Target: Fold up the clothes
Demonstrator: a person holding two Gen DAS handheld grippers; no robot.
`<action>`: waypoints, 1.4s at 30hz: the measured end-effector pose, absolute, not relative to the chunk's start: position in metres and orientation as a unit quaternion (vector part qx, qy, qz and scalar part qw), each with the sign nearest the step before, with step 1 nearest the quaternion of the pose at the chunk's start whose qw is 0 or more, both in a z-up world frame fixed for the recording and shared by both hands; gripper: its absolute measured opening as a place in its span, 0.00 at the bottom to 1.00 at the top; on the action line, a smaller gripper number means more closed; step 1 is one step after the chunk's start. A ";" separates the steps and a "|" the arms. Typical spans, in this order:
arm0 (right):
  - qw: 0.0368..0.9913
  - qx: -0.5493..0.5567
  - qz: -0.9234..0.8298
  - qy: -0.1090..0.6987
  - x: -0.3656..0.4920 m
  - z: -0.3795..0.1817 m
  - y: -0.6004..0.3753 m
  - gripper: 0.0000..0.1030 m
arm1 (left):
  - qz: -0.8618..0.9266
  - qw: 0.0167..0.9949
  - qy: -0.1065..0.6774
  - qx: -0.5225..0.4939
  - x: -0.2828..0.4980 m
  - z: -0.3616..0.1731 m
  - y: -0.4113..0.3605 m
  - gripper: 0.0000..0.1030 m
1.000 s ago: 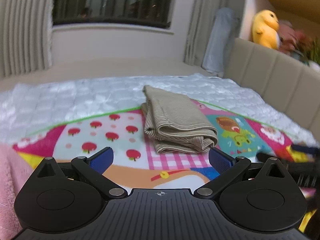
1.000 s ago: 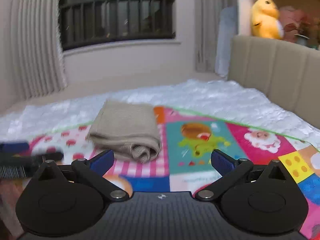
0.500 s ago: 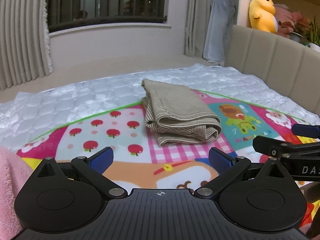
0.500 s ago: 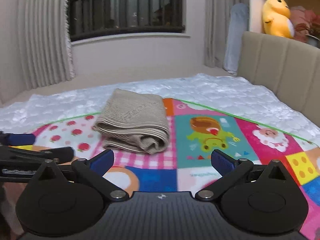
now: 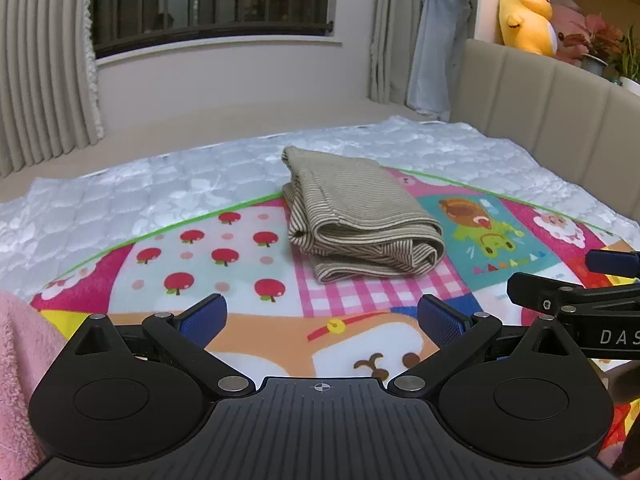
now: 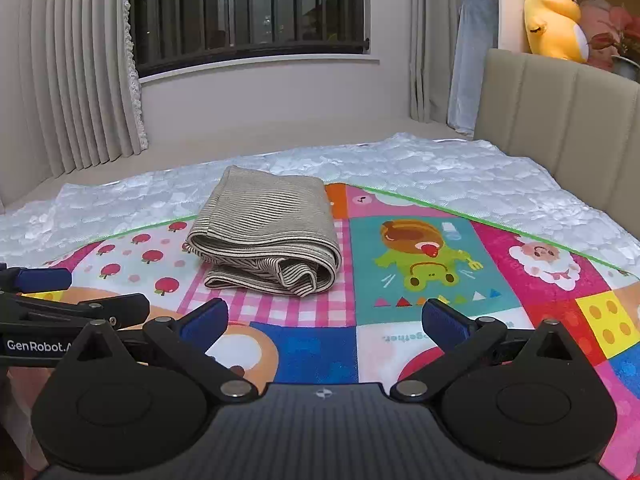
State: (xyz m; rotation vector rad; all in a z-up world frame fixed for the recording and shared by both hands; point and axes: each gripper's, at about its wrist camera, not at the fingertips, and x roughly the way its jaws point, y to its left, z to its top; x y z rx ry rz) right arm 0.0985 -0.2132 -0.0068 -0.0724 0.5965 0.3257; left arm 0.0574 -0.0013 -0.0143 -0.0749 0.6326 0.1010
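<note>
left gripper point(image 5: 320, 316): mine, jaws wide apart, nothing between the blue pads, low over the near edge of the play mat point(image 5: 240, 320). Holding nothing, so I judge no fold is in hand right now.
right gripper point(image 6: 324, 316): mine, also spread wide and empty, just beside the left one at about the same height. Both point at the garment.
striped garment point(image 5: 360, 220): beige, thin stripes, already folded into a compact stack of several layers. Lies flat on the mat, far of both grippers, apart from them, far end reaching the white quilted cover point(image 5: 140, 200). The fold's rounded edge faces near-right, loose edges show on the near side.
why placed so: probably set mid-mat as a finished fold; grippers parked clear of it so nothing drags it open.
pink fluffy cloth point(image 5: 20, 360): near left corner in the left view, touching the frame edge; possibly next to fold, can't tell what it is.
writing: "GenRobot.A…", cut off, on the left gripper's side as seen in the right view; "DAS…", cut off, on the right gripper's side in the left view. Mat print near the right gripper reads like "together" upside down, blurry.
background: yellow plush toy point(image 6: 554, 20) on the ledge behind the beige headboard point(image 6: 560, 120), far right.
</note>
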 end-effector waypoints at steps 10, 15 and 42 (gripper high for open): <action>0.941 -0.036 0.162 0.295 0.098 -0.008 -0.214 1.00 | 0.052 0.947 0.313 -0.036 0.058 -0.015 -0.002 1.00; 0.941 -0.036 0.164 0.295 0.098 -0.008 -0.212 1.00 | 0.054 0.947 0.314 -0.035 0.057 -0.015 -0.002 1.00; 0.939 -0.033 0.168 0.298 0.100 -0.010 -0.213 1.00 | 0.065 0.944 0.323 -0.031 0.058 -0.015 -0.006 1.00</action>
